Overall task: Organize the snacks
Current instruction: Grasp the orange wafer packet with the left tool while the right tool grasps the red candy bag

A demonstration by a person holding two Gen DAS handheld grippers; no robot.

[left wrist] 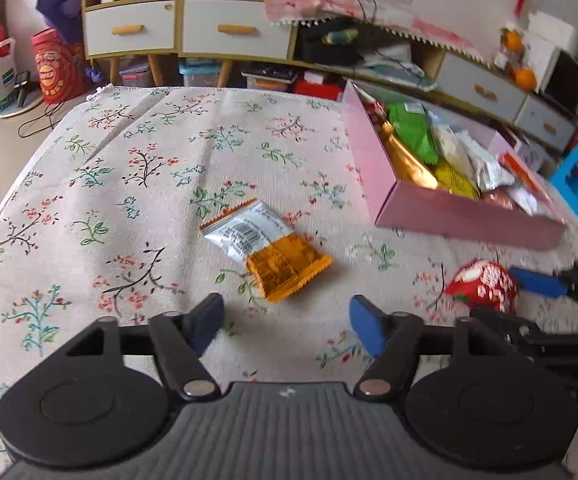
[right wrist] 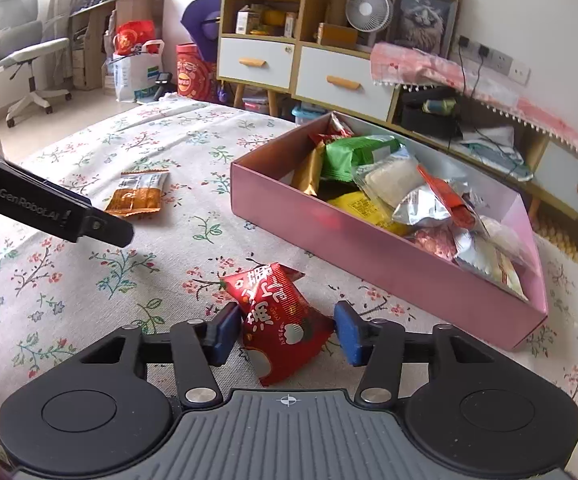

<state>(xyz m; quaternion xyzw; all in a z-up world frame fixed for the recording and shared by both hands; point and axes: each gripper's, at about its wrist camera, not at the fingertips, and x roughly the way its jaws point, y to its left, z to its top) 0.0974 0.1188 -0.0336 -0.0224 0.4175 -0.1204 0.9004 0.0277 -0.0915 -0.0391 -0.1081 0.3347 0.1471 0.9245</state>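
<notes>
just one red packet (right wrist: pixel 283 332) between right tool (right wrist: pixel 285 334) pads, one orange packet (left wrist: pixel 267 246) loose

My fingers (right wrist: pixel 225 332) end in matt blue rubbery pads on black matt plastic links with shiny metal pins. Between them the red packet (right wrist: pixel 285 328) is glossy crinkled foil. The tablecloth (left wrist: pixel 129 184) is coarse woven cloth, printed with flowers. At right, the pink box (right wrist: pixel 369 256) looks like smooth satin card. The orange-and-silver packet (left wrist: pixel 267 250) is shiny film.
</notes>
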